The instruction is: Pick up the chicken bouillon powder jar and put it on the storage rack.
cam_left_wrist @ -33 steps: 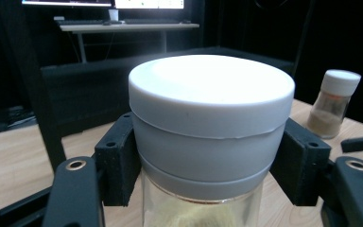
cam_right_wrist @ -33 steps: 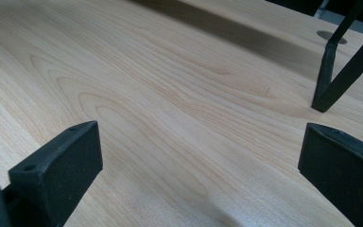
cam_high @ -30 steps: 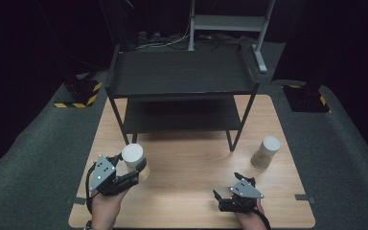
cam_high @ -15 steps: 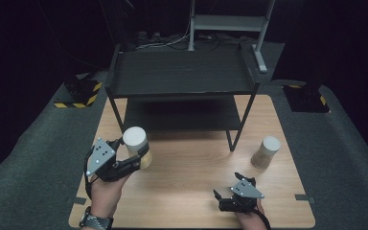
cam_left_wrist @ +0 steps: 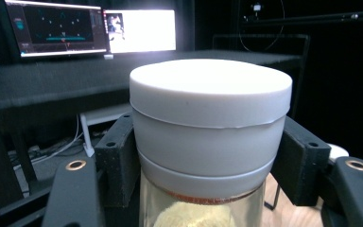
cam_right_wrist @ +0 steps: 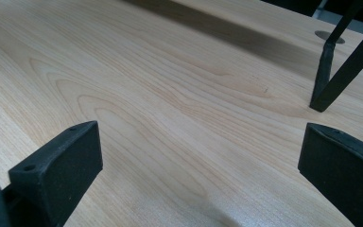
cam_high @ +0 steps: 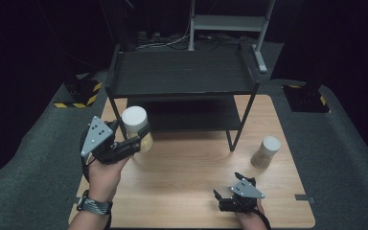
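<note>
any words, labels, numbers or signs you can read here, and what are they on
None can be read.
The jar in the left hand-held gripper has a plain white lid and no visible label.
The second jar on the table shows no print either.
The two monitors behind the shelf rack show graphics, too small and blurred to read.
The yellow-black hazard stripes on the floor carry no wording.

A pale wooden worktop point(cam_high: 191, 177) carries a black two-tier shelf rack point(cam_high: 182, 76) standing over its far half, a white-lidded jar point(cam_high: 265, 152) upright near the right edge, just beside the rack's front right leg, and the right hand-held gripper point(cam_high: 230, 195) resting near the near edge.
</note>
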`<state>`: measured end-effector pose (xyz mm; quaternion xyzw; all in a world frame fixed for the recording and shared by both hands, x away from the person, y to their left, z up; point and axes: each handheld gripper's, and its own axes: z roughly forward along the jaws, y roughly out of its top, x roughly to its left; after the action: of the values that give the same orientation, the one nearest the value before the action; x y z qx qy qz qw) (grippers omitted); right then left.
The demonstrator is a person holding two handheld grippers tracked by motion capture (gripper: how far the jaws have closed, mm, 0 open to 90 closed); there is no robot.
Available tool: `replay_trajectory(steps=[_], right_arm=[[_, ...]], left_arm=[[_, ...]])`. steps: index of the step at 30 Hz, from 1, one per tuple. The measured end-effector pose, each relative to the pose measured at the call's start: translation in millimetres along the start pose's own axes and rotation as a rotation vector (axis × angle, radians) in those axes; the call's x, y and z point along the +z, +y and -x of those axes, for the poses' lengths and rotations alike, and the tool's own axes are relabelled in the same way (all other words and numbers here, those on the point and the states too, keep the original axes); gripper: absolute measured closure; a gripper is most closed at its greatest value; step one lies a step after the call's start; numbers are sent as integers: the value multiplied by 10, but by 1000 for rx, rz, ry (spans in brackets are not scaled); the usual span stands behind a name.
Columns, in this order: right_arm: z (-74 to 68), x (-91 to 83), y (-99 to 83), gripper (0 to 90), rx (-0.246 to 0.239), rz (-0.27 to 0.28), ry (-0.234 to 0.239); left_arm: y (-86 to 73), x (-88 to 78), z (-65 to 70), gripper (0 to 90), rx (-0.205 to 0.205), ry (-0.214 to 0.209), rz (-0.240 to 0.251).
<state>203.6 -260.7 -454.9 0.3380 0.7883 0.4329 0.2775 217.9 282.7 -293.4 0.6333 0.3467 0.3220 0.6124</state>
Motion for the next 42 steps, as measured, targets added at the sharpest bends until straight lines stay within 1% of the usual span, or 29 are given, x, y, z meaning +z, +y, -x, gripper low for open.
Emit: replay_trajectory(steps=[6,7,9,12,14,15,16,22,27,32,35,38,39,40,42], right_arm=[[3,0,-1,0,1,0,1],[3,0,-1,0,0,1,1],[3,-1,-2,0,-1,1,2],[3,-1,-3,0,0,2,2],[5,-2,-4,0,1,2,2],[6,-3,-5,0,1,3,3],[6,-3,-5,0,1,3,3],[7,-3,-6,0,1,3,3],[7,-4,-11,0,0,6,4],[7,-3,-7,0,-3,4,6],[9,-4,-11,0,-3,6,7],[11,-5,-12,0,-7,7,9],[13,-5,-15,0,-6,9,10],[13,-5,-15,0,-6,9,10],[17,-6,-19,0,0,11,12]], left_arm=[[186,44,-21,341,17,3,19],[239,53,-29,340,19,5,25],[270,59,-33,341,22,5,28],[375,70,-44,340,38,14,42],[432,80,-54,341,40,18,47],[499,93,-71,340,43,22,54],[499,93,-71,340,43,22,54],[647,153,-116,340,37,26,65],[705,204,-130,340,45,25,64],[744,287,-163,340,9,14,79],[779,349,-163,340,15,17,82],[819,431,-176,340,5,21,89],[843,477,-177,340,8,27,92],[843,477,-177,340,8,27,92],[865,530,-189,340,1,27,97]])
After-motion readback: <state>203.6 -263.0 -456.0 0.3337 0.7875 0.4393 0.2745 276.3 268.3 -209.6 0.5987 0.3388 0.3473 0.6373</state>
